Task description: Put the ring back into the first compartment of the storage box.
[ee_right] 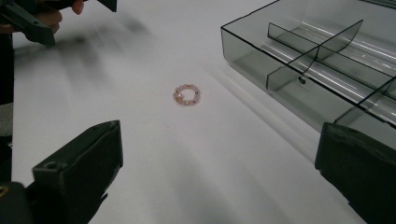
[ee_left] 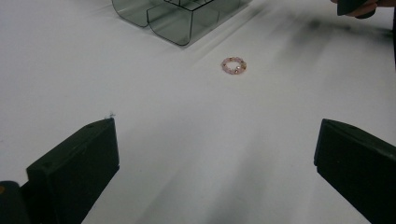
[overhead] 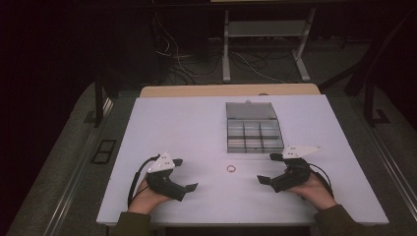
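A small ring of pink and amber beads (overhead: 230, 168) lies flat on the white table (overhead: 187, 128), between my two grippers. My left gripper (overhead: 184, 174) rests at the near left, open and holding nothing, and the bead ring (ee_left: 233, 66) lies ahead of its jaws. At the near right my right gripper (overhead: 269, 168) stands open and holds nothing; the bead ring (ee_right: 187, 94) lies ahead between its jaws. A clear grey compartment box (overhead: 253, 128) with its lid open stands just beyond the ring.
The box's near corner (ee_left: 175, 28) sits beyond the ring in the left gripper view, its dividers (ee_right: 317, 46) close at the right in the right gripper view. A wooden board (overhead: 231, 90) edges the table's far side. Cables and a rack stand (overhead: 265, 44) lie on the floor behind.
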Tool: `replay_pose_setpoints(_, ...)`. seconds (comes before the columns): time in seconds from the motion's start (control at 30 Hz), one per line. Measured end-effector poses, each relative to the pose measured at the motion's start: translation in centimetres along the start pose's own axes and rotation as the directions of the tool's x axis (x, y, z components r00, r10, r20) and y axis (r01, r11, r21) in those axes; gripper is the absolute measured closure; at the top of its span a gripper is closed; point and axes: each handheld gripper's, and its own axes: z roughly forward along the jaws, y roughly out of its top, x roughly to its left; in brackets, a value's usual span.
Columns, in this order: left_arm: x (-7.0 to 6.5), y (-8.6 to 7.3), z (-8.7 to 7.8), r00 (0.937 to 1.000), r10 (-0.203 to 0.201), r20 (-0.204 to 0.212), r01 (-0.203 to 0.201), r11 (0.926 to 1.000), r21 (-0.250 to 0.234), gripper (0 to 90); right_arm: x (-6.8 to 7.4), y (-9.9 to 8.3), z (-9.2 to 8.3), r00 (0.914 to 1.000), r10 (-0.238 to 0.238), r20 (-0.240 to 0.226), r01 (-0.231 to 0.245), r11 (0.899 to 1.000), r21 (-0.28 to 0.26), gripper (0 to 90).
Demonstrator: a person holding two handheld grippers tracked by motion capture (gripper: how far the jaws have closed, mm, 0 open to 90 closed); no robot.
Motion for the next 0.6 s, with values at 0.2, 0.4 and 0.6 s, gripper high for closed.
replay_pose_setpoints(0.2,0.0,0.0,0.0,1.0,0.0,0.004,0.0,1.0,-0.001,0.0,0.0,0.3,0.5,0.9999,0.0,-0.014,0.001,1.0,0.003,0.7)
replay_pose_setpoints(0.4,0.0,0.0,0.0,1.0,-0.002,0.007,0.002,1.0,0.003,0.0,0.0,0.6,0.8,0.9996,0.013,-0.023,-0.013,1.0,0.006,0.7)
replay_pose_setpoints(0.6,0.1,0.0,0.0,0.9999,-0.005,0.009,0.005,1.0,-0.003,0.0,0.0,1.0,1.2,0.9996,0.005,-0.027,-0.004,1.0,0.019,0.7)
